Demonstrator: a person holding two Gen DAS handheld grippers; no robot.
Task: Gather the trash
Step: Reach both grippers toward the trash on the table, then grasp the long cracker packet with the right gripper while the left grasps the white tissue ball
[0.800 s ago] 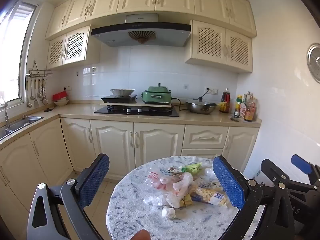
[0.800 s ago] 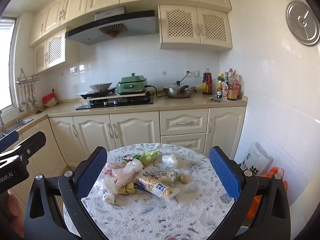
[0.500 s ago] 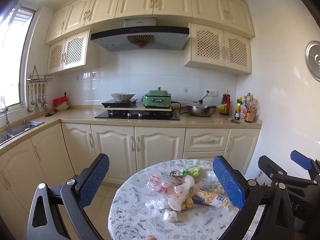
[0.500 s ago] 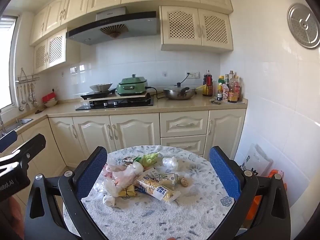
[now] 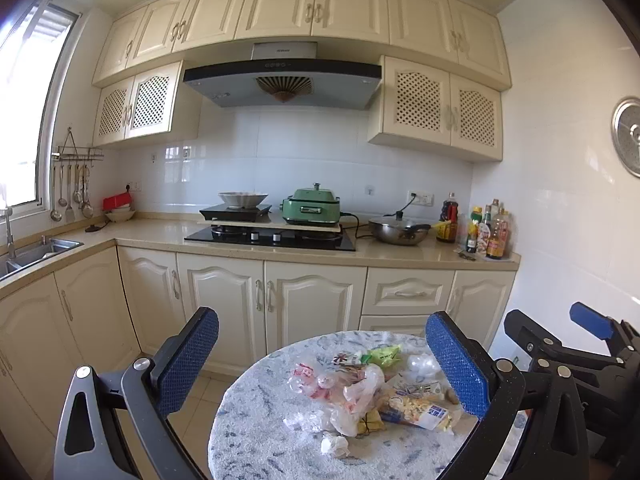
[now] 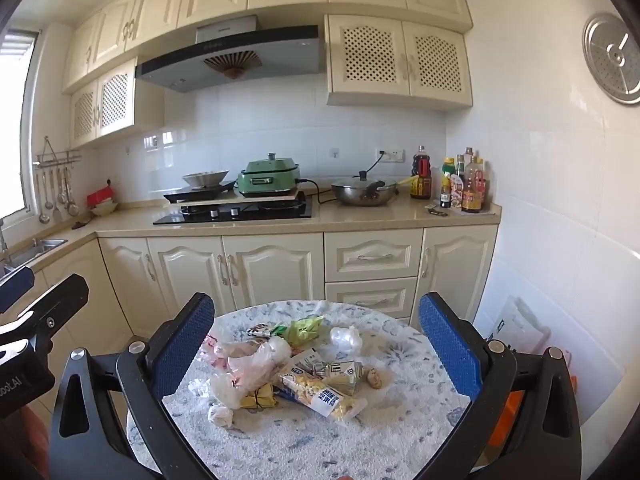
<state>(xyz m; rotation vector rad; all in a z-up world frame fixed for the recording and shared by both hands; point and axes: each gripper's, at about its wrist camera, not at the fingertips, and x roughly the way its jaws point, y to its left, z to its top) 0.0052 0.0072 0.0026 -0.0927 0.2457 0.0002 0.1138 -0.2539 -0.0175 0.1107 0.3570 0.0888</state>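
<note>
A heap of trash is seen on the round bench – crumpled plastic bags, a green wrapper, and a snack packet whose long axis runs from upper left to lower right. Both the left gripper and the right gripper are held wide apart, nothing between the pads. The heap lies ahead and below each – more centrally before the right gripper, which is judged the nearer.
</note>
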